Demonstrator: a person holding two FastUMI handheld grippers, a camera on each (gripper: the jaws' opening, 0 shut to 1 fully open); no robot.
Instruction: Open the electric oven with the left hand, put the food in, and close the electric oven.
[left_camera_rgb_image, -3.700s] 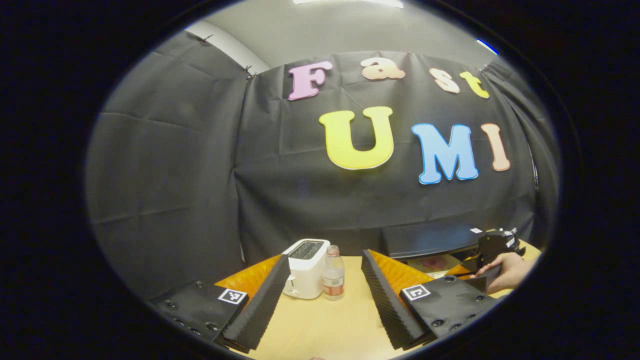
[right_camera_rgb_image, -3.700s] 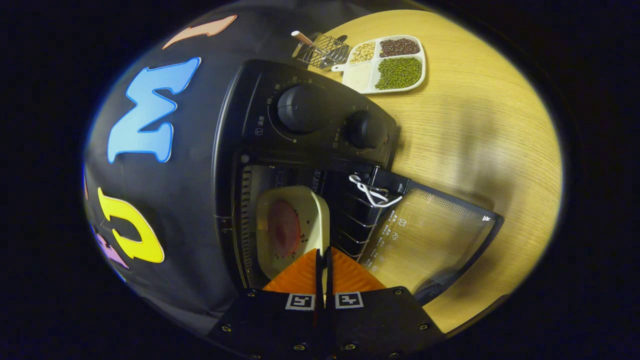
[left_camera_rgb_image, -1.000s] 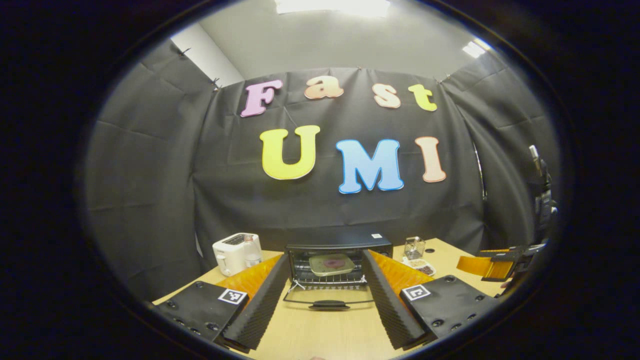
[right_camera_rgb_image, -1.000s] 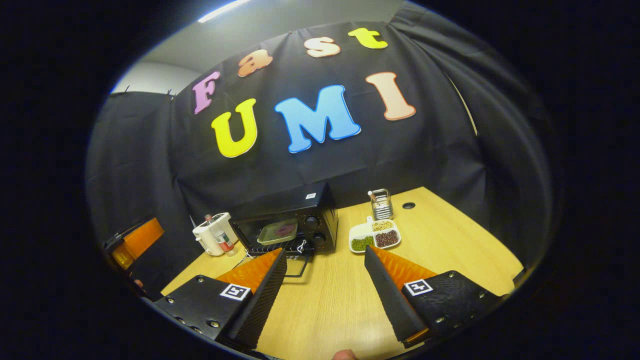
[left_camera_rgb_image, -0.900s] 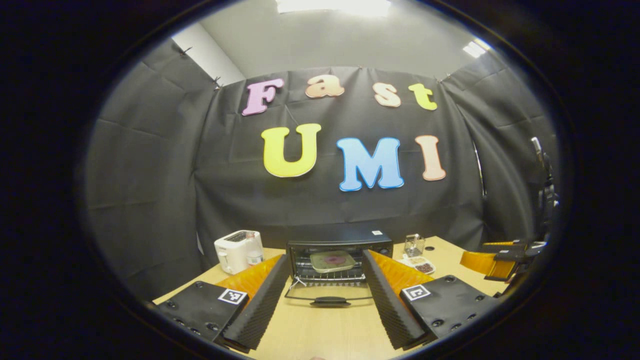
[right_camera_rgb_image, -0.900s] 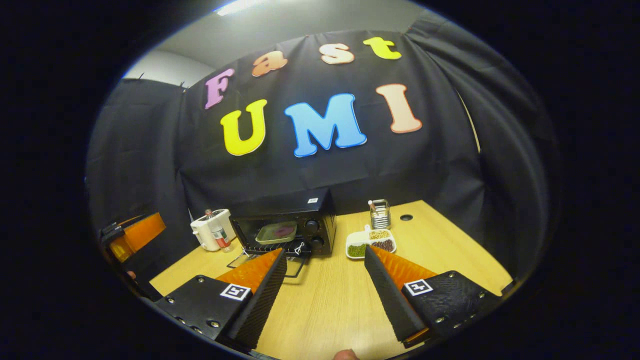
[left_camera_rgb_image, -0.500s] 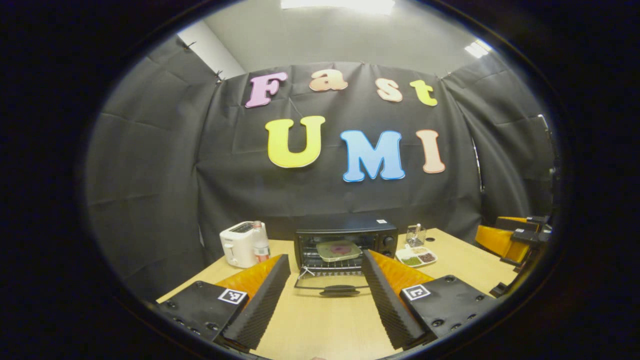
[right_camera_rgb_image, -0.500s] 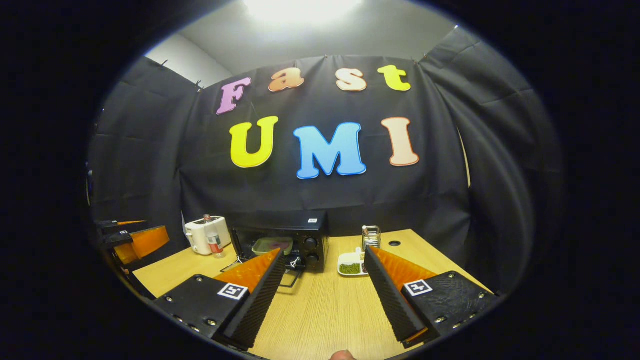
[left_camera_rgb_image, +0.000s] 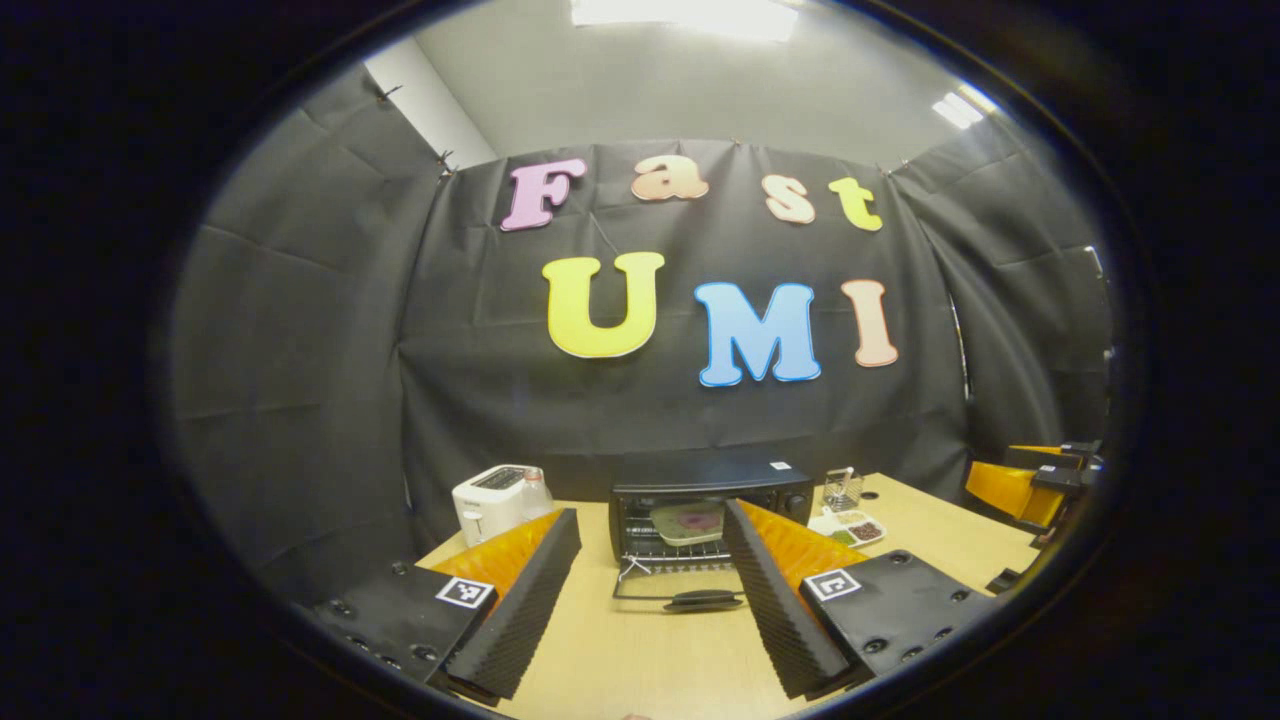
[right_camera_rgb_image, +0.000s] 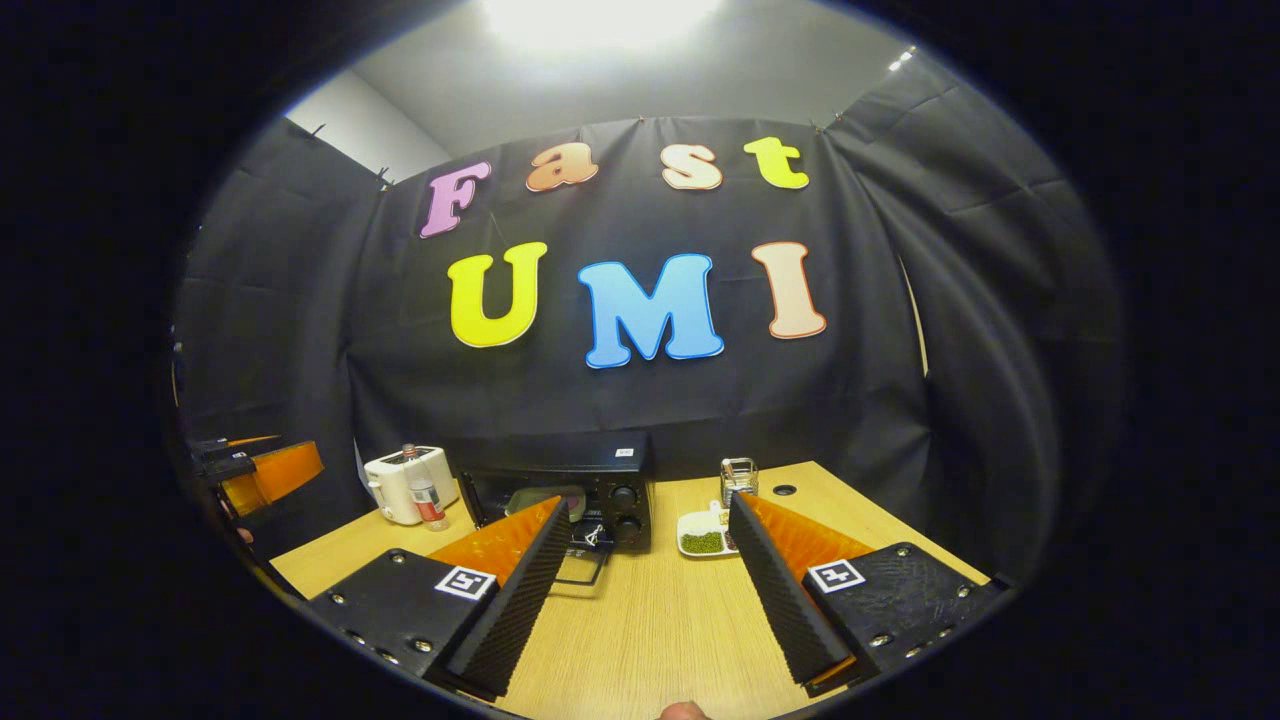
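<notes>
My left claw (left_camera_rgb_image: 648, 600) gapes wide, empty; the oven door handle (left_camera_rgb_image: 703, 599) lies at one o'clock—hook under it, swing upward.

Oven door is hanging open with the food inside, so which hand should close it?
Left, probably: the left tool is open and faces the oven door squarely. The right tool sits off to the side of the oven.

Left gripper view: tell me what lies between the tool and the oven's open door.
In the left gripper view, only bare wooden table lies between the open left tool and the oven door, which hangs down with its handle toward the tool.
</notes>
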